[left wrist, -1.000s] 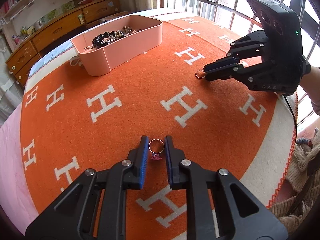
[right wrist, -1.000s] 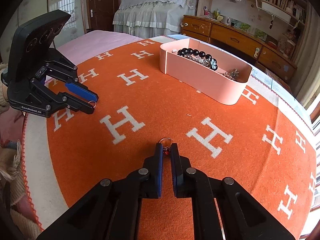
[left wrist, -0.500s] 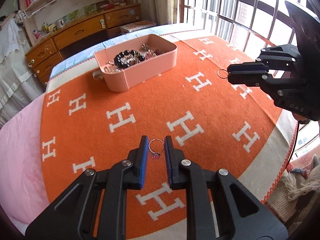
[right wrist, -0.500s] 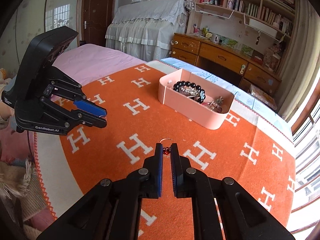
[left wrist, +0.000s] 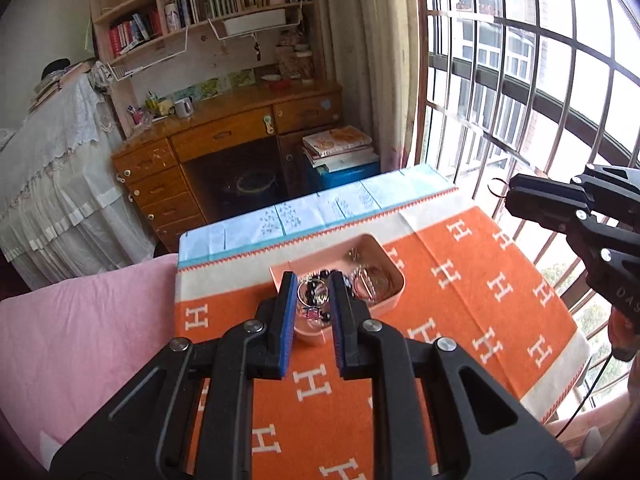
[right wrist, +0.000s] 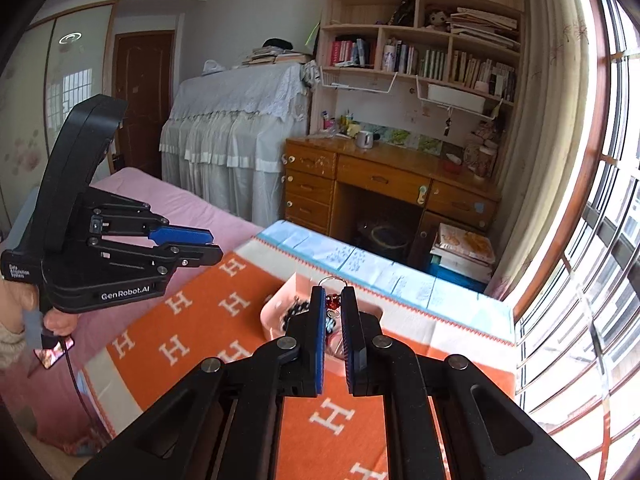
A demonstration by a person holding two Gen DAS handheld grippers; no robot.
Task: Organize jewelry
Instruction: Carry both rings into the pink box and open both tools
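In the left wrist view, the left gripper (left wrist: 312, 292) hangs above the pink tray (left wrist: 394, 300), its blue-padded fingers (left wrist: 286, 320) narrowly parted and pinching a silver ring with a pink stone (left wrist: 308, 298) between them. The tray sits on the orange blanket (left wrist: 460, 320) patterned with white H letters, and it holds a jumble of jewelry whose pieces are too blurred to tell apart. At the right edge of this view the right gripper (left wrist: 510, 194) is raised well above the blanket, and a thin ring (left wrist: 497, 189) juts from its closed tip. In the right wrist view, the right gripper (right wrist: 333, 304) has its fingers close together, gripping a ring with a red stone (right wrist: 332, 298) directly over the pink tray (right wrist: 272, 314), where dark beads (right wrist: 294, 312) lie inside. The left gripper (right wrist: 212, 246) shows at the left of this view, held high above the blanket, its tips nearly together; what it grips cannot be seen from here.
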